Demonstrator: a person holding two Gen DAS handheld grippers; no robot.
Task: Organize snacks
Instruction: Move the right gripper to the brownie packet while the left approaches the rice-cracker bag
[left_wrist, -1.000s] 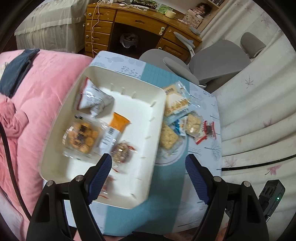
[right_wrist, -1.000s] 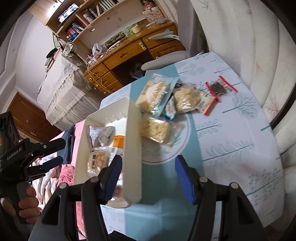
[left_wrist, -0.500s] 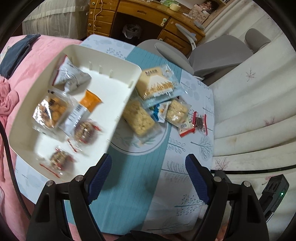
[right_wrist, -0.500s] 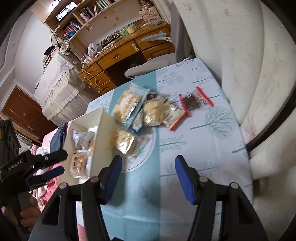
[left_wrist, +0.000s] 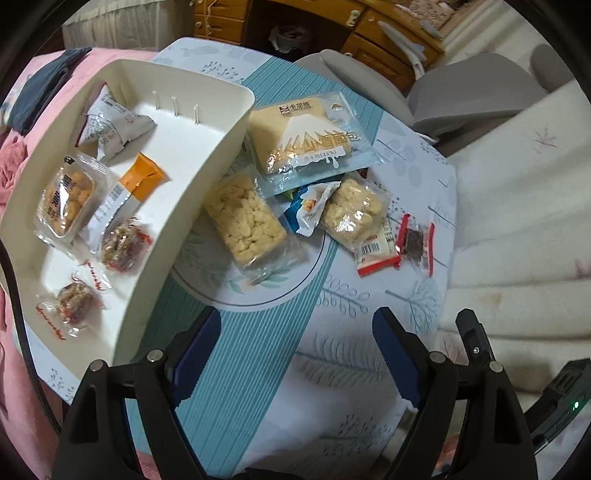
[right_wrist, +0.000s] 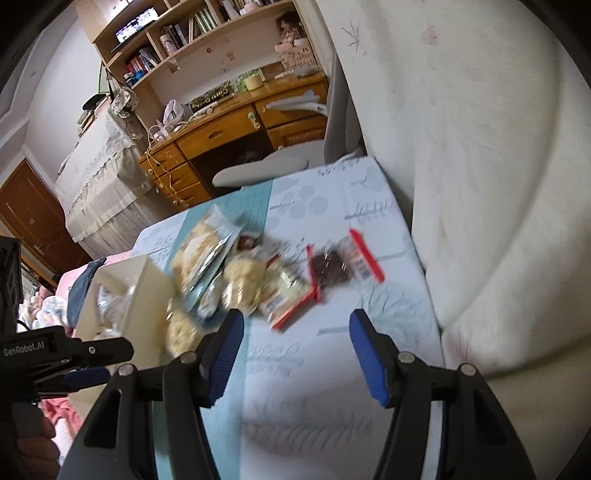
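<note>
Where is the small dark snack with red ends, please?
In the left wrist view, the dark snack lies on the tablecloth, rightmost, beside the red-edged puffed pack.

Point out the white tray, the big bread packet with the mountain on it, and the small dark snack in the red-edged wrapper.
white tray (left_wrist: 207, 173): left wrist view, on its right side wall.
bread packet (left_wrist: 306, 136): left wrist view, on the mountain print.
dark snack (left_wrist: 414, 242): left wrist view, on the dark filling.

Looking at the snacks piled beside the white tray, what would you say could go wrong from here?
The packets overlap: grabbing the rice-crisp bar may drag the bread packet resting on its end. The small dark snack lies flat and thin, so open jaws could slide over it. The tray wall stands close, so a finger might nudge it.
</note>
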